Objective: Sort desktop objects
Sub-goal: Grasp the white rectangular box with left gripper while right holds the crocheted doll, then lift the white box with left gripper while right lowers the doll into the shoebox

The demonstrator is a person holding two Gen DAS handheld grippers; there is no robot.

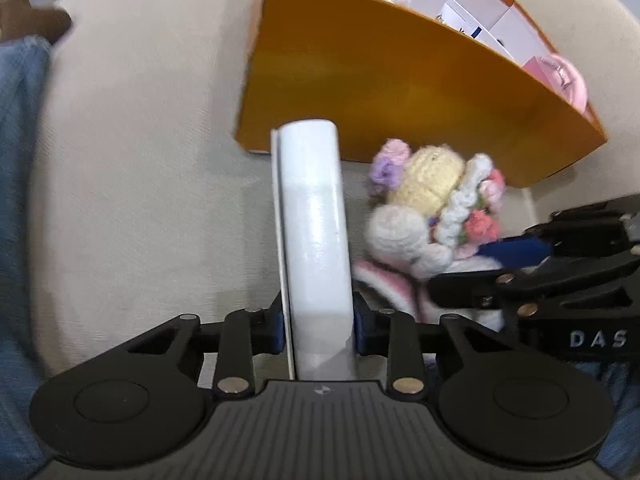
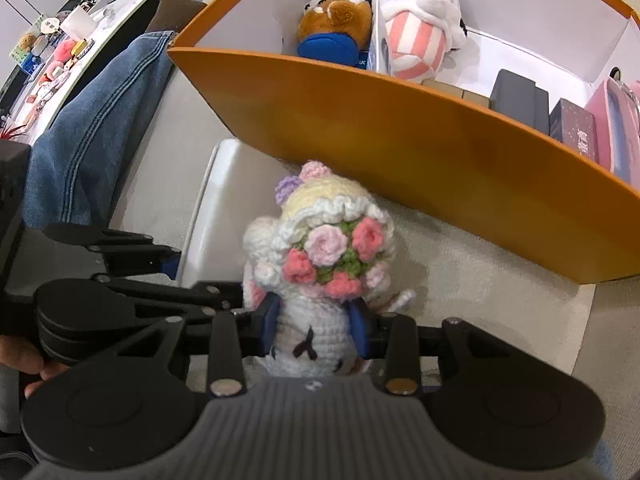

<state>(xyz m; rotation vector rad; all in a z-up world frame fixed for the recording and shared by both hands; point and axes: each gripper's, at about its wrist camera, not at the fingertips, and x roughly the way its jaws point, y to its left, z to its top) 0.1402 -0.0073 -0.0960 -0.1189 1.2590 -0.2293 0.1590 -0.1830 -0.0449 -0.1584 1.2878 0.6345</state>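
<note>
My left gripper (image 1: 319, 328) is shut on a white rectangular box (image 1: 314, 240), held edge-on in front of the orange storage box (image 1: 400, 92). My right gripper (image 2: 314, 326) is shut on a white crocheted doll (image 2: 320, 268) with a bouquet of pink flowers. The doll also shows in the left wrist view (image 1: 432, 208), just right of the white box, with the right gripper (image 1: 520, 264) behind it. The left gripper appears in the right wrist view (image 2: 132, 268), with the white box (image 2: 224, 208) beside the doll. Both items are near the orange box's front wall (image 2: 400, 136).
The orange box holds plush toys (image 2: 416, 20), a brown bear toy (image 2: 336, 20), dark small boxes (image 2: 520, 96) and a pink package (image 2: 616, 120). A person's denim-clad leg (image 2: 100, 120) is at the left. A cluttered shelf (image 2: 52, 52) stands far left. The surface is beige (image 1: 140, 160).
</note>
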